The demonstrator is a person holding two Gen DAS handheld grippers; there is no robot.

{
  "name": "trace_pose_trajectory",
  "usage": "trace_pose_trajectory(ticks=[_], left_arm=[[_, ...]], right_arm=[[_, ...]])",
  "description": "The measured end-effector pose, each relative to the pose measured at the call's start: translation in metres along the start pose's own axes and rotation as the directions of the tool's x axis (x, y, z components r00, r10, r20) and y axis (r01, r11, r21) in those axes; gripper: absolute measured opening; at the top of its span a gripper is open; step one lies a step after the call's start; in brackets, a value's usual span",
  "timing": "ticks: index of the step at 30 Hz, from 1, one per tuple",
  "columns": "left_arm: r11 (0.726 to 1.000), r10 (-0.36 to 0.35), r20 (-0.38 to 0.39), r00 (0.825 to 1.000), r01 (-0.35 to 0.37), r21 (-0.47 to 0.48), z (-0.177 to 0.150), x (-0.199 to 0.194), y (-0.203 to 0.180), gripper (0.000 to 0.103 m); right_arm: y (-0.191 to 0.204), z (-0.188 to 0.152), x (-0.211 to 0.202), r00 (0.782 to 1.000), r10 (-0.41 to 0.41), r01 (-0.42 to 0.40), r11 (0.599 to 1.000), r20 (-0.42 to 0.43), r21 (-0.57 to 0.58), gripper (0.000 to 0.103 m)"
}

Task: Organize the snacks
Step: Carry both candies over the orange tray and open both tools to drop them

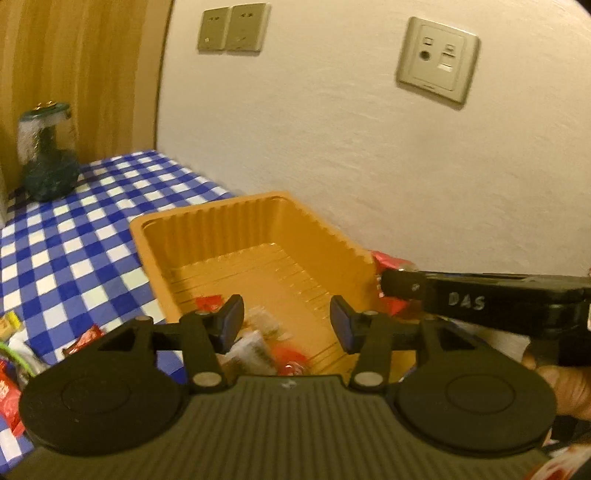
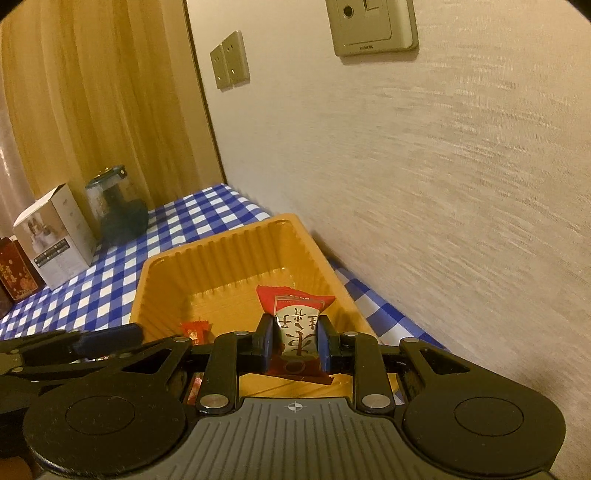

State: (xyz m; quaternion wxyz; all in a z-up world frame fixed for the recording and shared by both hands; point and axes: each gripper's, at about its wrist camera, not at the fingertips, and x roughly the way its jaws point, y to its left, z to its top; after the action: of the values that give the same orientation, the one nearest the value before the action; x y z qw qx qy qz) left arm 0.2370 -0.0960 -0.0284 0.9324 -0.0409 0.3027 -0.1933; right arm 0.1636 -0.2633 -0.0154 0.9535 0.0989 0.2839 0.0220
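An orange ribbed tray sits on a blue-and-white checked cloth; the held snack packet is red and cream.

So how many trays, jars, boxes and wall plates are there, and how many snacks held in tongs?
Orange ribbed plastic tray: 1
Dark green glass jar: 1
Cardboard boxes: 2 (white box, dark red box)
Beige wall plates: 3 (two side by side, one bigger)
Red and white snack packet in the right tongs: 1
Total: 8

The left hand-held gripper hides blurred snack packets inside the tray.
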Motion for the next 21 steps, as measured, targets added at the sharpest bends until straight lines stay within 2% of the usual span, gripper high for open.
trace_pose_trajectory(ticks=[5, 11, 21], left_arm=[[0.997, 0.081, 0.006, 0.997, -0.081, 0.006, -0.003, -0.013, 0.019, 0.047], [0.991, 0.132, 0.015, 0.991, -0.131, -0.034, -0.005, -0.030, 0.041, 0.047], [0.992, 0.123, 0.017, 0.992, -0.122, -0.028, -0.006, -0.032, 0.040, 0.048]], right_arm=[[0.000, 0.000, 0.003, 1.000, 0.006, -0.005, 1.000, -0.006, 0.013, 0.025], [0.004, -0.001, 0.003, 0.999, 0.029, -0.029, 0.999, -0.012, 0.015, 0.025], [0.012, -0.002, 0.006, 0.998, 0.062, -0.062, 0.998, -0.018, -0.004, 0.025]])
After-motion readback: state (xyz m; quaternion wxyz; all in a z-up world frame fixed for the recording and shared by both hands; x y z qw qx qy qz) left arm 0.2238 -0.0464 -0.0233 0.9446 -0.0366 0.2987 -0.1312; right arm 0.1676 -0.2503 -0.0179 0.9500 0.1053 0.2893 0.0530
